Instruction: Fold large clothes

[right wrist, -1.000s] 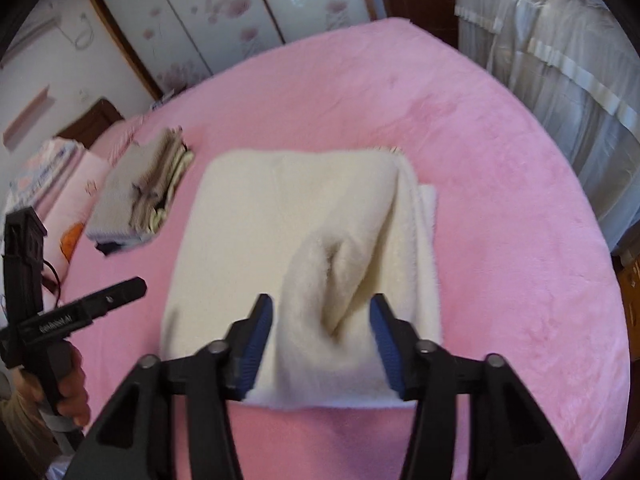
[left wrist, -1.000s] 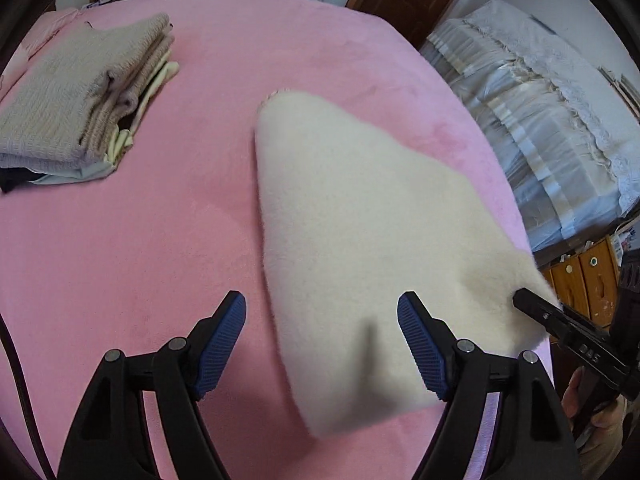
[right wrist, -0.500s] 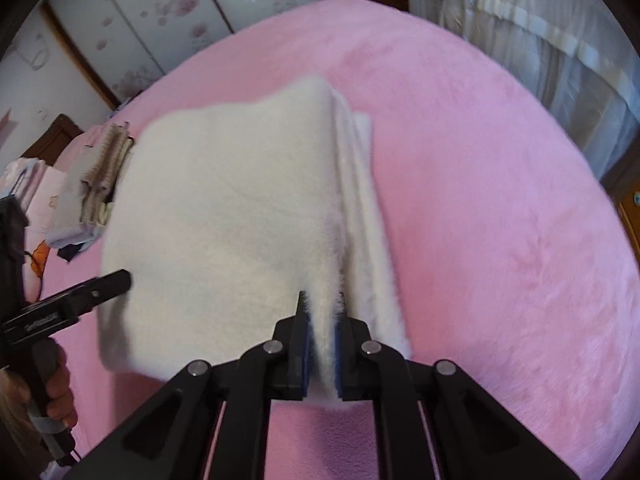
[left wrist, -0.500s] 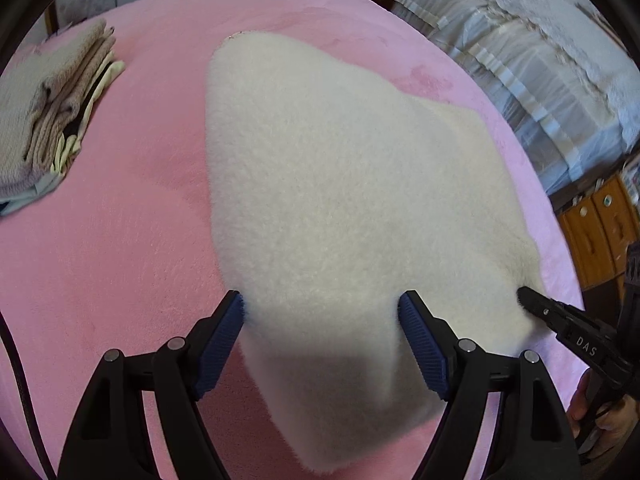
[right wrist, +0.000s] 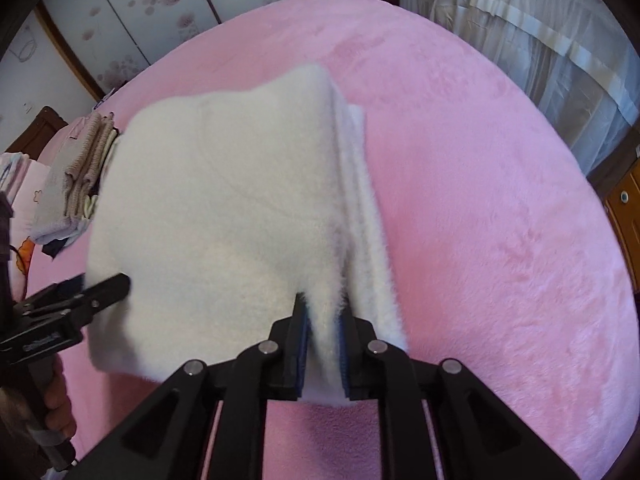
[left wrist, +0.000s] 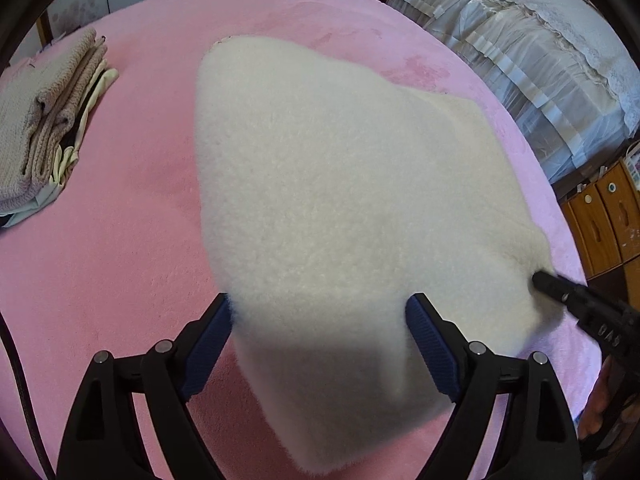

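A cream fleece garment lies folded on the pink bed. My left gripper straddles its near corner. Its jaws are wide and still opening, with fleece filling the gap between the blue pads. In the right wrist view, my right gripper pinches a raised fold at the garment's right edge. Those jaws are easing open, but fleece still fills the narrow gap. The left gripper's tip touches the garment's left edge. The right gripper's tip shows at the garment's right corner.
A stack of folded beige clothes sits at the far left of the bed. White ruffled bedding lies beyond the right edge, with a wooden cabinet below it. Sliding wardrobe doors stand behind.
My left gripper came down over the garment's near corner, which now fills its jaws. My right gripper closed on the raised fold, then widened slightly.
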A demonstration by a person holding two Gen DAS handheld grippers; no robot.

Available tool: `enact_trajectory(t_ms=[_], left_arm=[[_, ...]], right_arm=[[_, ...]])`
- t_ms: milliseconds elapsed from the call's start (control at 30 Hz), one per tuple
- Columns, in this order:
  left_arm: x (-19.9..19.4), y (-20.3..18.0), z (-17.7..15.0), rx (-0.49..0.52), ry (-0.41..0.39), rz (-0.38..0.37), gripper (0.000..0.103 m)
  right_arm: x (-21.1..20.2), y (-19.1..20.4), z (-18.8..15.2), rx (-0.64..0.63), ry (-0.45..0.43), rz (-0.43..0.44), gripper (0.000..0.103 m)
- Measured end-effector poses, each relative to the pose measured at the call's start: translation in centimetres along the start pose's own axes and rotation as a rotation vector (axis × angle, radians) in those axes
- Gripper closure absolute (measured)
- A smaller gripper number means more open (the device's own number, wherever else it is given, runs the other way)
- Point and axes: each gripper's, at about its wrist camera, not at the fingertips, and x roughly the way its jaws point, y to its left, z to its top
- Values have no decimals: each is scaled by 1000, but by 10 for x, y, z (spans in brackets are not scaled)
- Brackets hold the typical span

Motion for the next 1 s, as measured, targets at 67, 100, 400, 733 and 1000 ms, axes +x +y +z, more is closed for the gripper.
enact_trajectory(t_ms=[67, 100, 400, 733, 1000], left_arm=[[-6, 5, 7, -8, 2, -21, 18], [-11, 8, 11, -17, -9, -38, 18], [-11, 63, 70, -171, -108, -37, 18], [18, 59, 83, -176, -64, -66, 42], [12, 54, 86, -181, -28, -46, 41]], right_arm=[[-11, 1, 21, -2, -47, 14, 73], [-12, 2, 30, 2, -63, 21, 59], [61, -9, 120, 36, -63, 79, 52], [86, -20, 117, -27, -21, -12, 93], [69, -22, 121, 10, -10, 42, 88]])
